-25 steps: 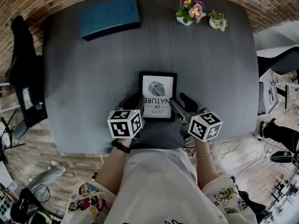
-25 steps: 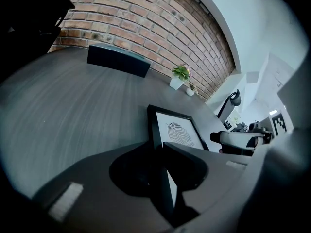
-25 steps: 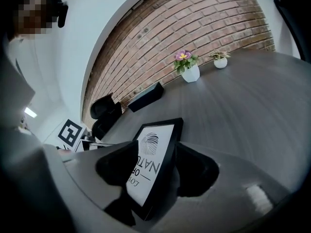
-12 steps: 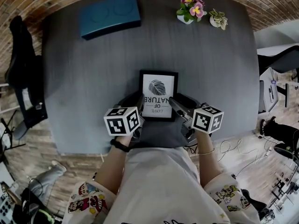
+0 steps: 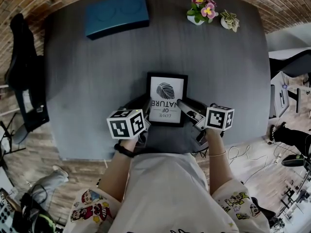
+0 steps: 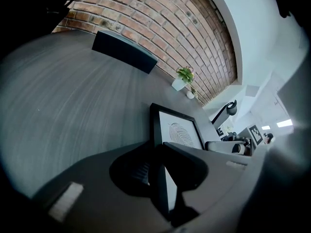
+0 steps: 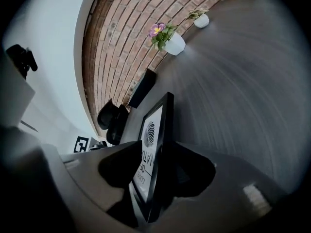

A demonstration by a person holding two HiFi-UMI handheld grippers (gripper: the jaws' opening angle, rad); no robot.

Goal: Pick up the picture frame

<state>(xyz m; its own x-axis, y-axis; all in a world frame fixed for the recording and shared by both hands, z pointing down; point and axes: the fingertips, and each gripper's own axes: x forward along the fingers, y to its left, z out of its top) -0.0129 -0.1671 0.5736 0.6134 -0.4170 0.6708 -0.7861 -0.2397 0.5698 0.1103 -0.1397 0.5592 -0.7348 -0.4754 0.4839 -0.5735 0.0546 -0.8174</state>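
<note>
The black picture frame point(image 5: 166, 99) with a white leaf print lies near the front of the dark grey table point(image 5: 97, 81). My left gripper point(image 5: 146, 109) is shut on the frame's left edge; in the left gripper view that edge point(image 6: 177, 130) runs between the jaws of the left gripper point(image 6: 163, 178). My right gripper point(image 5: 181, 105) straddles the right edge. Its jaws are closing, with the frame point(image 7: 154, 144) between them at the right gripper point(image 7: 155, 178), and a dark gap still shows on the print side.
A blue flat box point(image 5: 116, 14) lies at the back left. A pot of pink flowers point(image 5: 201, 11) and a small plant point(image 5: 227, 21) stand at the back right. A black chair point(image 5: 24, 72) stands left of the table. The table's near edge runs just behind both grippers.
The right gripper has rolled, so its marker cube now shows a different face, and its jaws have narrowed around the frame's right edge. The left gripper and the frame stay about where they were.
</note>
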